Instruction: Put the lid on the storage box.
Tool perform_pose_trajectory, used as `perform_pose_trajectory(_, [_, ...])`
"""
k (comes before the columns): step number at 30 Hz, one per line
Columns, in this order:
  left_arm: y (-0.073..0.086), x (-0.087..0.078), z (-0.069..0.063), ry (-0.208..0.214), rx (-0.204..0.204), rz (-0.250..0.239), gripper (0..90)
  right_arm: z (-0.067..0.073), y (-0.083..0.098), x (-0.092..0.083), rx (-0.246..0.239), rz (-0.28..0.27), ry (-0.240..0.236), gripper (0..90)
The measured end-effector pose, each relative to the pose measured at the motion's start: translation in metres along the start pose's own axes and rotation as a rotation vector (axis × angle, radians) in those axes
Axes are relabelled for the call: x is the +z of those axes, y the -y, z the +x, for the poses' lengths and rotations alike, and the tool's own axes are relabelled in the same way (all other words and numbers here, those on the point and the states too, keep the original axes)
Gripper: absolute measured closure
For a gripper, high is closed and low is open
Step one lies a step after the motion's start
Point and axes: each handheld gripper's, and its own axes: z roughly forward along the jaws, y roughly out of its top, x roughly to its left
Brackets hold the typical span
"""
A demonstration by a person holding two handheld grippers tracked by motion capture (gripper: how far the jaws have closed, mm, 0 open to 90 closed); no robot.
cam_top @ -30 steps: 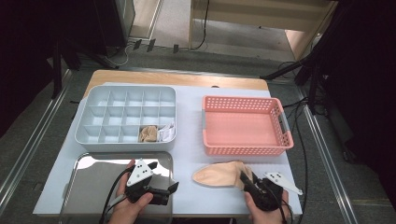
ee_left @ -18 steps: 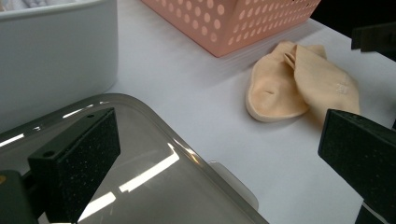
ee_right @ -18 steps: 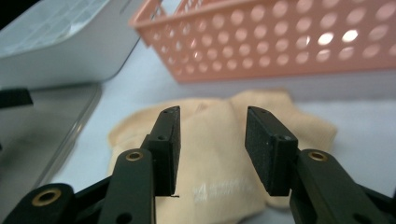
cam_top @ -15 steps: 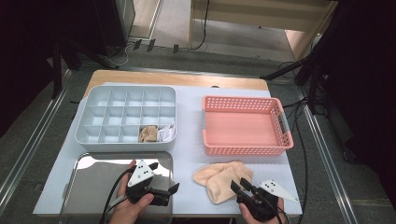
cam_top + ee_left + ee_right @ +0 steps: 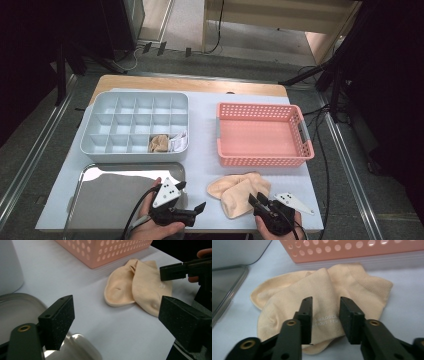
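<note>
Peach cotton sock [image 5: 238, 192]: now folded double, near front edge of table, before pink basket [image 5: 262, 134]. Right gripper [image 5: 325, 315]: jaws narrow, just closing over fold, pinch unconfirmed. Left gripper [image 5: 190, 196]: wide, empty, narrowing slightly, beside tray [image 5: 82, 172]. Fold apparently done; lift next.

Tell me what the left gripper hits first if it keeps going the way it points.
Probably the peach sock, across bare white table; the left gripper has nothing between its fingers. Depth is unclear.

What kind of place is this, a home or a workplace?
Probably a lab or workshop bench set up for recording: cables trail over a bare floor, and a divided tray, pink basket and metal tray are laid out neatly.
</note>
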Motion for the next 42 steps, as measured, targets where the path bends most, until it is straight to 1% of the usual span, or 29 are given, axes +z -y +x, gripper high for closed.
perform_pose_trajectory(1, [0.000,0.003,-0.004,0.003,0.004,0.005,15.3,0.001,0.000,0.000,0.005,0.005,-0.005,69.3])
perform_pose_trajectory(3, [0.001,0.007,-0.012,-0.011,0.023,0.018,19.1,0.002,0.000,0.000,-0.005,0.002,-0.008,74.4])
perform_pose_trajectory(4, [0.002,0.010,-0.015,-0.015,0.023,0.027,21.6,0.003,0.000,0.000,-0.017,0.000,-0.010,76.9])
perform_pose_trajectory(6, [0.003,0.016,-0.022,-0.002,0.022,0.046,30.9,0.004,0.000,-0.001,-0.010,-0.010,-0.017,82.5])
perform_pose_trajectory(8, [0.002,0.022,-0.029,0.030,0.031,0.063,38.6,0.006,0.000,-0.002,-0.018,-0.023,-0.024,82.8])
perform_pose_trajectory(9, [0.002,0.025,-0.033,0.037,0.035,0.071,41.5,0.006,0.000,-0.003,-0.017,-0.026,-0.026,83.0])
perform_pose_trajectory(11, [0.000,0.032,-0.040,0.029,0.042,0.100,45.8,0.008,0.000,-0.005,-0.018,-0.032,-0.045,83.0])
perform_pose_trajectory(12, [-0.001,0.035,-0.043,0.024,0.048,0.111,46.5,0.009,0.000,-0.006,-0.024,-0.046,-0.057,83.0])
perform_pose_trajectory(13, [-0.002,0.039,-0.045,0.009,0.059,0.125,47.0,0.010,0.000,-0.007,-0.032,-0.055,-0.069,83.0])
perform_pose_trajectory(15, [-0.004,0.048,-0.050,0.002,0.066,0.166,50.0,0.013,0.000,-0.009,-0.039,-0.074,-0.073,82.4])
perform_pose_trajectory(16, [-0.005,0.052,-0.052,-0.015,0.071,0.194,51.7,0.014,0.000,-0.010,-0.040,-0.078,-0.072,82.2])
perform_pose_trajectory(18, [-0.006,0.058,-0.055,-0.015,0.075,0.227,57.6,0.016,0.000,-0.009,-0.050,-0.077,-0.080,81.6])
perform_pose_trajectory(19, [-0.007,0.060,-0.056,-0.026,0.081,0.233,60.8,0.017,0.000,-0.009,-0.059,-0.083,-0.079,81.5])
perform_pose_trajectory(20, [-0.008,0.060,-0.056,-0.036,0.085,0.239,66.0,0.018,0.000,-0.010,-0.061,-0.084,-0.077,81.4])
perform_pose_trajectory(22, [-0.011,0.060,-0.053,-0.029,0.074,0.250,77.0,0.021,0.000,-0.010,-0.074,-0.092,-0.078,81.1])
perform_pose_trajectory(23, [-0.011,0.059,-0.050,-0.019,0.067,0.250,82.6,0.023,0.000,-0.011,-0.082,-0.099,-0.073,81.1])
perform_pose_trajectory(24, [-0.012,0.057,-0.047,0.001,0.061,0.251,88.2,0.024,0.000,-0.011,-0.091,-0.106,-0.070,81.1])
perform_pose_trajectory(25, [-0.013,0.055,-0.044,0.019,0.056,0.249,90.0,0.027,0.000,-0.012,-0.096,-0.112,-0.065,81.1])
perform_pose_trajectory(28, [-0.015,0.047,-0.035,0.045,0.034,0.221,90.0,0.038,0.000,-0.013,-0.151,-0.146,-0.056,81.1])
perform_pose_trajectory(29, [-0.016,0.044,-0.033,0.043,0.031,0.218,90.0,0.043,0.001,-0.012,-0.180,-0.152,-0.057,81.1])
perform_pose_trajectory(30, [-0.016,0.042,-0.031,0.048,0.029,0.210,90.0,0.048,0.002,-0.011,-0.203,-0.151,-0.062,80.8])
perform_pose_trajectory(31, [-0.015,0.039,-0.029,0.055,0.020,0.203,88.7,0.053,0.003,-0.009,-0.221,-0.143,-0.077,80.1])
perform_pose_trajectory(33, [-0.011,0.033,-0.022,0.071,-0.005,0.193,80.4,0.061,0.007,-0.004,-0.249,-0.102,-0.119,77.4])
perform_pose_trajectory(35, [-0.006,0.028,-0.015,0.075,-0.020,0.197,75.8,0.067,0.013,0.003,-0.271,-0.030,-0.169,74.4])
perform_pose_trajectory(36, [-0.003,0.026,-0.012,0.078,-0.024,0.194,74.3,0.070,0.015,0.005,-0.289,-0.011,-0.185,72.5])
perform_pose_trajectory(37, [-0.002,0.023,-0.008,0.074,-0.029,0.190,73.4,0.071,0.016,0.005,-0.297,-0.007,-0.198,70.1])
perform_pose_trajectory(38, [-0.001,0.021,-0.005,0.074,-0.043,0.185,72.7,0.071,0.016,0.004,-0.299,-0.019,-0.212,67.5])
perform_pose_trajectory(40, [-0.001,0.019,0.001,0.086,-0.059,0.169,70.9,0.068,0.012,-0.002,-0.263,-0.054,-0.246,62.9])
perform_pose_trajectory(42, [-0.002,0.017,0.003,0.091,-0.060,0.155,70.5,0.062,0.009,-0.010,-0.219,-0.099,-0.262,60.0])
